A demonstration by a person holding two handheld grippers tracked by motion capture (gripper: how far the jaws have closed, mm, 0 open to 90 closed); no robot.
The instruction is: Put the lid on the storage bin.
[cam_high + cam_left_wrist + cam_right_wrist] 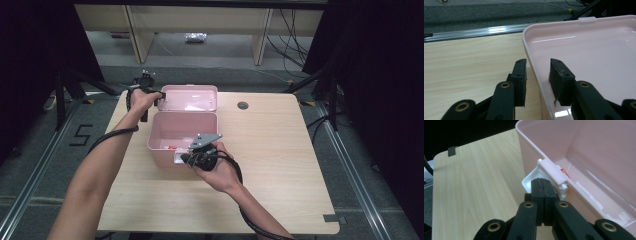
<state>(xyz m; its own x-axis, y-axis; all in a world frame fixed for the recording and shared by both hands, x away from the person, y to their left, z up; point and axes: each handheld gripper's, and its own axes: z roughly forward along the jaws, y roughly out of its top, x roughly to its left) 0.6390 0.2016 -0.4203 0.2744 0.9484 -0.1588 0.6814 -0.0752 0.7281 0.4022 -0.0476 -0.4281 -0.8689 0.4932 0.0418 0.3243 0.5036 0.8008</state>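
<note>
- Right gripper (541,183), lower centre of right gripper view: jaws shut empty, tips against white latch (530,180) on front wall.
- Left gripper (537,75), lower centre of its view: jaws apart, straddling lid (584,50) rim, not pressing.
- Pink plastic box (182,131), mid-frame on wooden table (280,150), lid open.
- Probably light, stiff, slick; best taken by rim or latch.

Left tool (537,75) agape, right tool (541,187) shut
</note>
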